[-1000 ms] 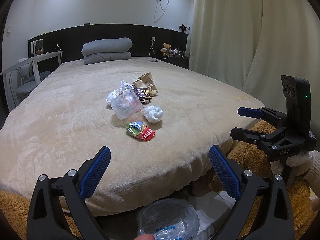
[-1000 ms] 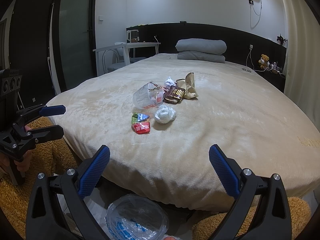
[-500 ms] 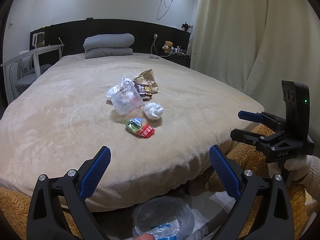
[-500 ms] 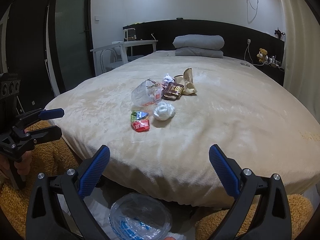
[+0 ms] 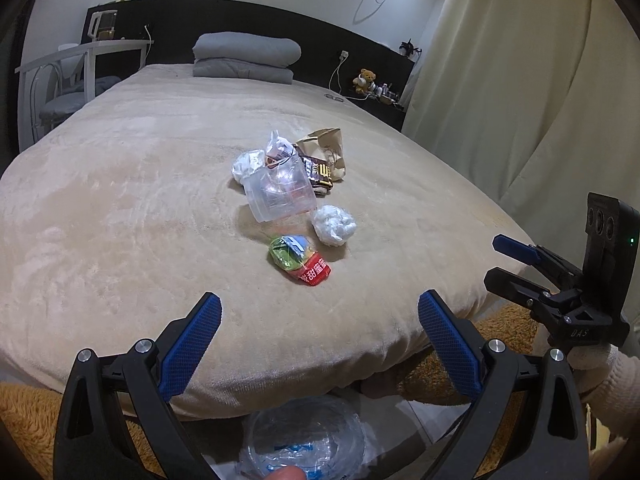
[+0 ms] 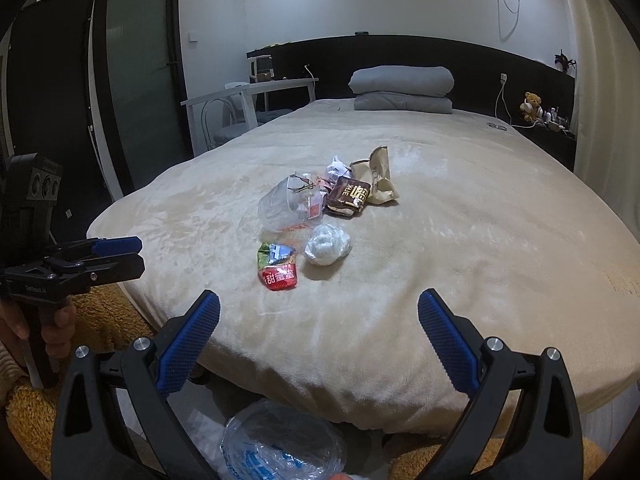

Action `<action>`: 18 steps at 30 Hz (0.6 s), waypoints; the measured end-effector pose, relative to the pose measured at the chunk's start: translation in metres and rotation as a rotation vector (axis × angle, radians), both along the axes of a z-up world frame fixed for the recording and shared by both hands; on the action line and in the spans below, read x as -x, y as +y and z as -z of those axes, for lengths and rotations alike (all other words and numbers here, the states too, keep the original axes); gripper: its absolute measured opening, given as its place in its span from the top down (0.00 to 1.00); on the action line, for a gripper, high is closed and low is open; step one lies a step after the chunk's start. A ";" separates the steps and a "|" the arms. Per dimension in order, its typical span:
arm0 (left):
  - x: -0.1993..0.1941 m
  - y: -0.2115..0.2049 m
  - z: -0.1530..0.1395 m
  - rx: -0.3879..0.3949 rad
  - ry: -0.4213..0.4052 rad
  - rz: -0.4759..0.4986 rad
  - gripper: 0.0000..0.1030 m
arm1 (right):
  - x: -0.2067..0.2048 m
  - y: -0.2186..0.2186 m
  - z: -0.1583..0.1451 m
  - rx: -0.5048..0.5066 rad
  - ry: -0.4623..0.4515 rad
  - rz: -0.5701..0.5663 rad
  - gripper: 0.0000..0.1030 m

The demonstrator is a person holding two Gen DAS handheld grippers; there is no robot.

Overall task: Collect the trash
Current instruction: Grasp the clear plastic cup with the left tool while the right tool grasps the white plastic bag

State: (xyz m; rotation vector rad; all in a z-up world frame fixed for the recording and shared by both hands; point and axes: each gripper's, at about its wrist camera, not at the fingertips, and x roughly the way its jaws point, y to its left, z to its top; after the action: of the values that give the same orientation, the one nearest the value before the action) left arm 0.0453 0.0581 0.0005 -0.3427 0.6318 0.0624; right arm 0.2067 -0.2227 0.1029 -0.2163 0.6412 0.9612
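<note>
Trash lies in a cluster on the beige bed (image 5: 120,220): a red and green snack wrapper (image 5: 300,258) (image 6: 277,266) nearest me, a white crumpled wad (image 5: 333,225) (image 6: 327,244), a clear plastic cup (image 5: 280,192) (image 6: 289,208), a brown wrapper (image 6: 347,197) and a tan paper bag (image 5: 328,146) (image 6: 380,176) behind. My left gripper (image 5: 318,344) is open and empty at the bed's near edge. My right gripper (image 6: 318,344) is open and empty, also short of the wrapper. Each gripper shows in the other's view, the right (image 5: 516,264) and the left (image 6: 120,256).
A bin lined with a clear plastic bag (image 5: 304,440) (image 6: 280,444) stands on the floor below the bed's edge. Folded grey bedding (image 5: 246,56) lies at the headboard. A white desk and chair (image 6: 240,108) stand left of the bed, curtains (image 5: 520,100) on the right.
Both grippers have risen and moved slightly toward the bed, so the trash appears lower and closer. Both stay open and empty.
</note>
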 end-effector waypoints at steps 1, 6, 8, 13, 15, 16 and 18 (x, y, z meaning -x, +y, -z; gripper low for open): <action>-0.006 0.003 0.001 0.011 0.013 -0.001 0.06 | -0.007 0.004 0.000 0.002 0.014 -0.008 0.05; -0.036 0.017 0.003 0.062 0.051 0.000 0.06 | -0.043 0.024 0.004 0.003 0.097 -0.017 0.05; -0.049 0.023 0.002 0.072 0.062 0.001 0.06 | -0.055 0.034 0.006 0.008 0.108 -0.022 0.05; -0.082 0.039 -0.003 0.082 0.077 0.002 0.06 | -0.078 0.052 0.014 0.023 0.159 -0.043 0.05; -0.096 0.048 -0.004 0.104 0.089 -0.002 0.06 | -0.087 0.058 0.019 0.023 0.193 -0.053 0.05; -0.102 0.052 -0.004 0.104 0.094 -0.009 0.06 | -0.090 0.061 0.021 0.027 0.208 -0.056 0.05; -0.117 0.058 -0.003 0.097 0.117 -0.018 0.06 | -0.097 0.068 0.028 0.034 0.231 -0.059 0.05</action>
State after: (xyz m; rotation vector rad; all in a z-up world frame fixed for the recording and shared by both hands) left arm 0.1626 0.1166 0.0038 -0.4412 0.7496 0.0695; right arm 0.3040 -0.1547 0.0754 -0.1563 0.8672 1.0412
